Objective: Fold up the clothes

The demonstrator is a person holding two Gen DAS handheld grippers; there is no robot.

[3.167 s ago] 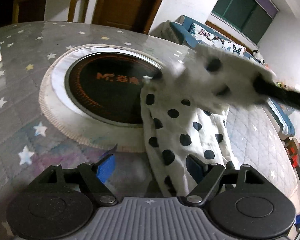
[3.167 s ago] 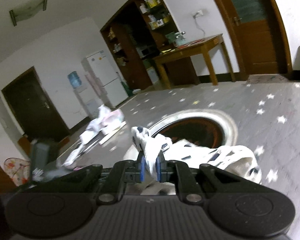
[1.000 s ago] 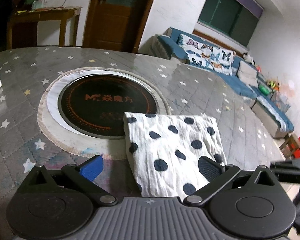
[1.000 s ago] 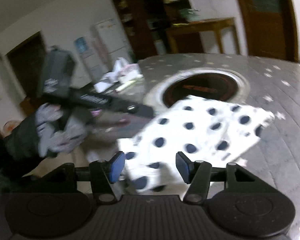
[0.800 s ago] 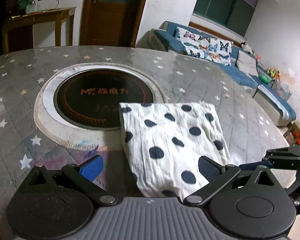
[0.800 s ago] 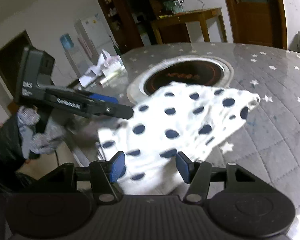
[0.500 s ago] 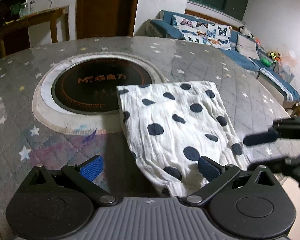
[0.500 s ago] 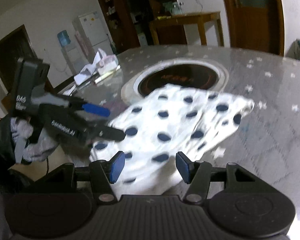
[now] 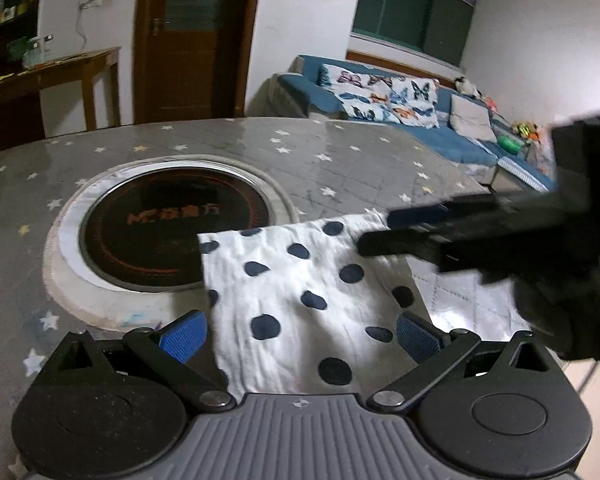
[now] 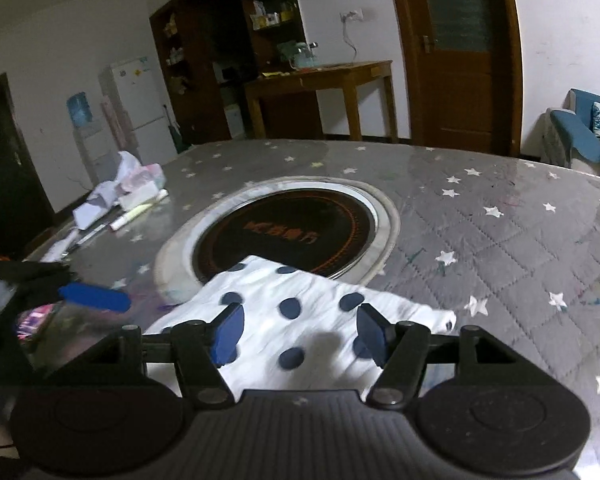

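Note:
A white cloth with dark polka dots (image 9: 300, 296) lies folded flat on the grey star-patterned table, its far corner over the rim of the round black cooktop (image 9: 172, 232). My left gripper (image 9: 298, 338) is open, its blue pads on either side of the cloth's near edge. My right gripper (image 10: 298, 334) is open and empty just above the cloth (image 10: 288, 312). In the left wrist view the right gripper shows blurred over the cloth's right edge (image 9: 480, 236). In the right wrist view the left gripper's blue pad (image 10: 94, 298) shows at the left.
A heap of papers, tissues and pens (image 10: 120, 200) lies at the table's far left. A wooden side table (image 10: 324, 92) and a door (image 10: 456, 52) stand behind. A blue sofa (image 9: 400, 108) stands beyond the table's right edge (image 9: 452, 172).
The right gripper let go of the cloth, which now lies flat and folded. In the last half second it swung in over the cloth's right edge. The left gripper stays open at the near edge.

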